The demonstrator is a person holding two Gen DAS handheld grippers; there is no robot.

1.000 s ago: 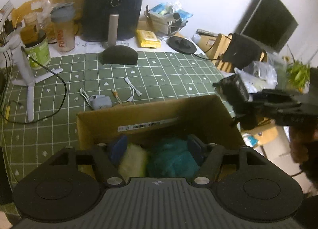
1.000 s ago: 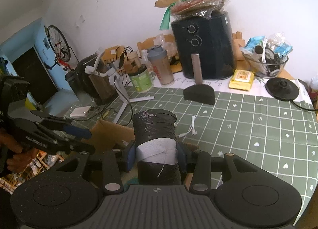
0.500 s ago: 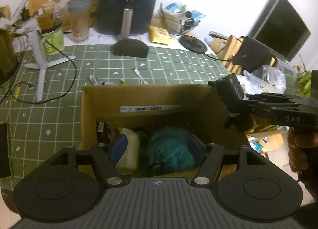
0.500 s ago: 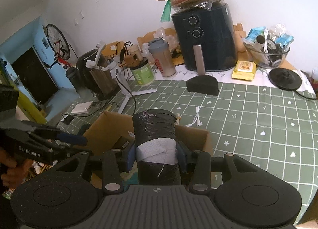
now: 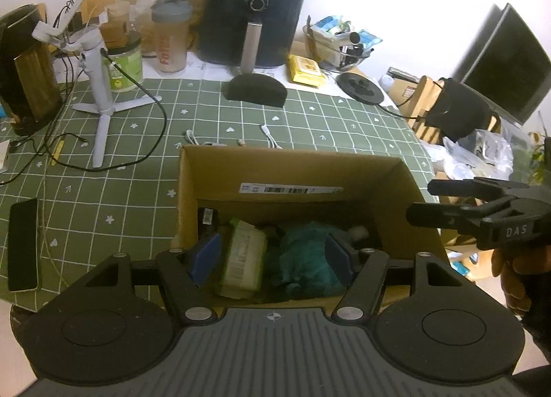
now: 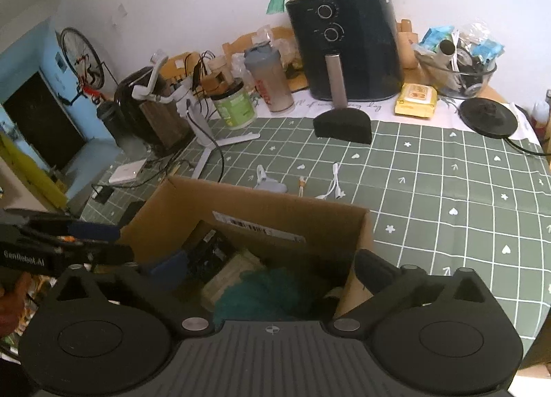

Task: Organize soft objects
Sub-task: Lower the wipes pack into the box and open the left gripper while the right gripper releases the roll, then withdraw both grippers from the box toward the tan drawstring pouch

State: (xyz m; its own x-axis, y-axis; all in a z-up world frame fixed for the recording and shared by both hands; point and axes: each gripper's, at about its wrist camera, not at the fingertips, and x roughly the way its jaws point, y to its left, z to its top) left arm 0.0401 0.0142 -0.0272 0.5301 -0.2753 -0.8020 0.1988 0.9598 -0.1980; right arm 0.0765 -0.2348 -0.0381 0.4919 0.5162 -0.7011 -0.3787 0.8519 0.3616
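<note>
Black wrapped roll gone from right gripper (image 6: 265,269), jaws now spreading wide over cardboard box (image 6: 275,218). Left gripper (image 5: 272,252) hovering open above teal soft item (image 5: 306,259) lying inside box.

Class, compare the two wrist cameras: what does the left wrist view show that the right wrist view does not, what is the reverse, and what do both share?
Only the left wrist view shows the dark monitor and the phone lying on the tablecloth. Only the right wrist view shows the bicycle on the blue wall and the white pad beside the cables. Both show the open cardboard box holding the teal cloth, and the black air fryer. The left gripper and right gripper are both open.
</note>
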